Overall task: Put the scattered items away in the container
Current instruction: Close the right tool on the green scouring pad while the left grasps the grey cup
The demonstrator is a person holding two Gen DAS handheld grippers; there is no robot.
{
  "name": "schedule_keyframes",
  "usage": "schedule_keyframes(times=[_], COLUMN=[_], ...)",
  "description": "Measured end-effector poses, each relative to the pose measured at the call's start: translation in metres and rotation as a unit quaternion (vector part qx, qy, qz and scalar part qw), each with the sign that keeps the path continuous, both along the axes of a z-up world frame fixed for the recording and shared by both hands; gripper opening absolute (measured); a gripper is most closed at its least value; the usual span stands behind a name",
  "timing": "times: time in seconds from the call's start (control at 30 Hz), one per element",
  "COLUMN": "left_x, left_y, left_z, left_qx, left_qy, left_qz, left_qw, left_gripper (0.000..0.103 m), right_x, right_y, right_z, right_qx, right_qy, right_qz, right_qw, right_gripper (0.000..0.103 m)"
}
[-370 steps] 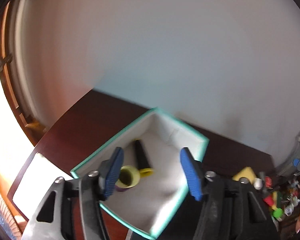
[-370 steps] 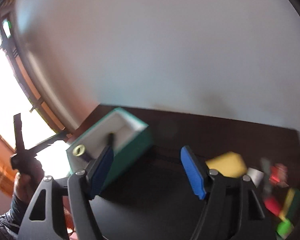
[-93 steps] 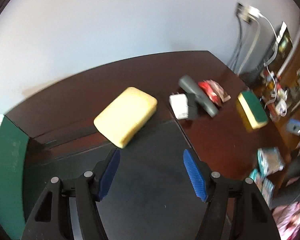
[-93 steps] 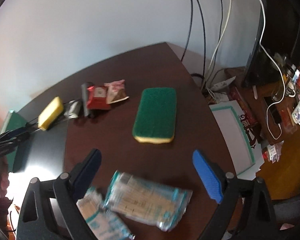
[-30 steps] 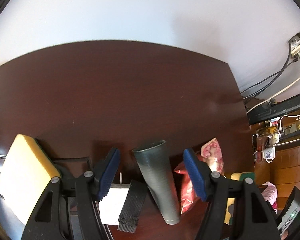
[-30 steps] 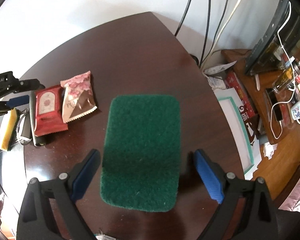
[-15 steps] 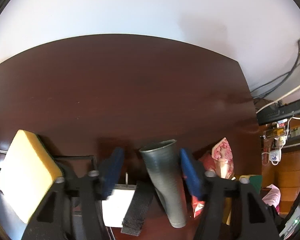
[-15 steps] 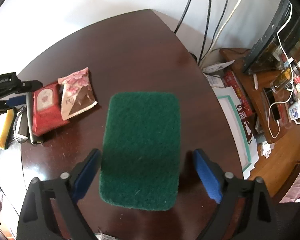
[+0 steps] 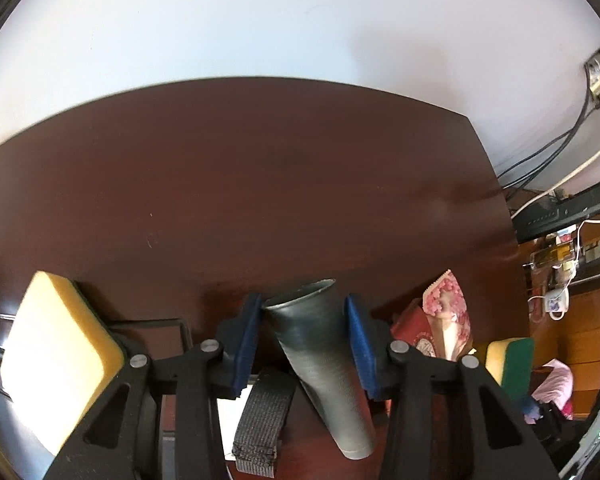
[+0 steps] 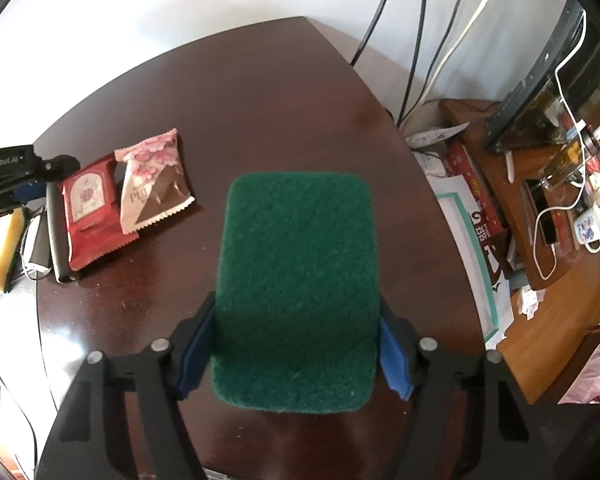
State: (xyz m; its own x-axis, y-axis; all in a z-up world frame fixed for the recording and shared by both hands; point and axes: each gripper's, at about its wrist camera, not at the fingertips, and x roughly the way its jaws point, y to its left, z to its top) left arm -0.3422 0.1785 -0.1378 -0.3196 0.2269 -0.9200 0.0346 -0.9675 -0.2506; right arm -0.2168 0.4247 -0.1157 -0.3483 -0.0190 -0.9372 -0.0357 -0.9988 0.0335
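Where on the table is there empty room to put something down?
The far half of the table, from the cup to the wall, is bare, as is the corner beyond the green sponge. It's crowded around the snack packets and yellow sponge.

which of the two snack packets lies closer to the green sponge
The pink and brown packet; it lies between the red packet and the green sponge.

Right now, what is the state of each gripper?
Left gripper: closed on the grey cup.
Right gripper: closed on the green sponge.
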Motion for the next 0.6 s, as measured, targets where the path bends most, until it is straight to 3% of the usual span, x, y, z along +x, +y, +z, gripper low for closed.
schedule_keyframes(times=[0.27, 0.6], left_x=[0.017, 0.075], left_y=[-0.004, -0.043], left_z=[0.034, 0.092], left_qx=[-0.027, -0.065], left_qy=[0.079, 0.177], left_qz=[-0.01, -0.011], left_qw=[0.9965, 0.9821], left_gripper=[0.044, 0.043], right_x=[0.015, 0.039], right_y=[-0.024, -0.076], right_z=[0.037, 0.088], right_qx=[0.009, 0.004], right_qy=[0.055, 0.108], right_qz=[0.023, 0.065], right_qw=[0.998, 0.992], right_gripper=[0.071, 0.071])
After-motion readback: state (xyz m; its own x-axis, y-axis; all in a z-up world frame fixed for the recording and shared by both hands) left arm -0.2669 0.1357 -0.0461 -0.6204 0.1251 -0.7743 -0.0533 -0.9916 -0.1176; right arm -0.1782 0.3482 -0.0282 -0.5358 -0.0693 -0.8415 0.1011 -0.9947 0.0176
